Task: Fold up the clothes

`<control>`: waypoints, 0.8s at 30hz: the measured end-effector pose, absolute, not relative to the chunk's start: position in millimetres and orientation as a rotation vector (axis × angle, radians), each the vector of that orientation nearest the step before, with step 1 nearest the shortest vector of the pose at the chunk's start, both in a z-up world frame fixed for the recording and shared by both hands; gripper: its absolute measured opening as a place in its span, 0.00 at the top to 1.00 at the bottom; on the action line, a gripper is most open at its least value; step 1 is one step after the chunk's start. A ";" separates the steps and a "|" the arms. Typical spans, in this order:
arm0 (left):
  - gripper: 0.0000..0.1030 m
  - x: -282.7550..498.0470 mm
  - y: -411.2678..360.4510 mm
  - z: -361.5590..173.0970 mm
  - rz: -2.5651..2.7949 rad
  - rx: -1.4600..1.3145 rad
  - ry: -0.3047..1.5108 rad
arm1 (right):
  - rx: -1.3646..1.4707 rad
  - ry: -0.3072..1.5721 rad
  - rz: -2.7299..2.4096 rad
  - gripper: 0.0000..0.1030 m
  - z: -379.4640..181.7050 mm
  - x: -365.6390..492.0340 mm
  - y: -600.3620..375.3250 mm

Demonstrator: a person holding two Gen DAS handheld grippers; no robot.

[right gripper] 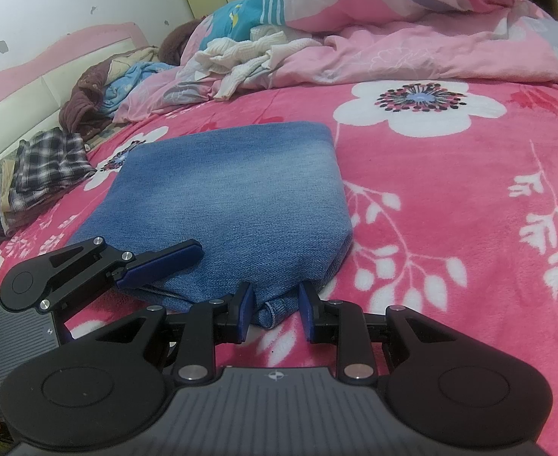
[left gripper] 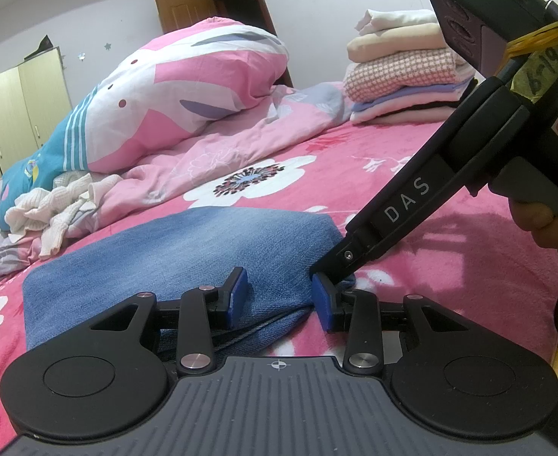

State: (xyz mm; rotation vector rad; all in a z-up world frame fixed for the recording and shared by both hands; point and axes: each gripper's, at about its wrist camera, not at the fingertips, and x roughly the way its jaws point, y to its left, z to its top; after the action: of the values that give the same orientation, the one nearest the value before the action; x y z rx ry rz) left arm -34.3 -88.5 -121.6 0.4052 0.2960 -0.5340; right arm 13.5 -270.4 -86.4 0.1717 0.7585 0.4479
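A pair of blue jeans (left gripper: 187,250) (right gripper: 233,182), folded into a thick rectangle, lies on the pink flowered blanket (right gripper: 449,209). My left gripper (left gripper: 280,300) (right gripper: 172,262) sits at the near edge of the jeans. Its blue pads are partly apart and press a bunched fold of denim between them. My right gripper (right gripper: 275,309) (left gripper: 330,266) comes down from the right onto the near right corner. That denim corner fills the gap between its pads. A person's hand (left gripper: 544,220) holds the right gripper's handle.
A stack of folded clothes (left gripper: 404,83) stands at the back right of the bed. A pink duvet (left gripper: 187,87) and a crumpled white knit garment (left gripper: 58,209) lie behind the jeans. Plaid clothes (right gripper: 47,167) sit at the left edge, and a wardrobe (left gripper: 24,114) stands beyond.
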 end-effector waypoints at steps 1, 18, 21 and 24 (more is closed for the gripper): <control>0.64 -34.3 -88.6 -121.7 -0.534 0.405 0.296 | 0.173 0.760 0.448 0.72 -86.4 13.7 -270.4; 0.63 -38.6 -43.7 -80.0 -0.474 0.113 0.421 | 0.270 0.801 0.450 0.71 -89.3 21.0 -280.1; 0.63 -34.6 -29.2 -71.2 -0.409 0.014 0.475 | 0.271 0.795 0.449 0.71 -89.8 19.8 -279.3; 0.63 -26.3 -23.9 -66.1 -0.364 -0.051 0.528 | 0.260 0.785 0.442 0.71 -89.7 17.5 -277.4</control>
State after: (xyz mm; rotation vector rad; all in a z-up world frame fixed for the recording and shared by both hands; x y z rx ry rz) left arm -26.3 -23.9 -66.1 -0.0512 0.5278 -0.3642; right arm 17.5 -277.4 -89.7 0.2597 0.7854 0.4424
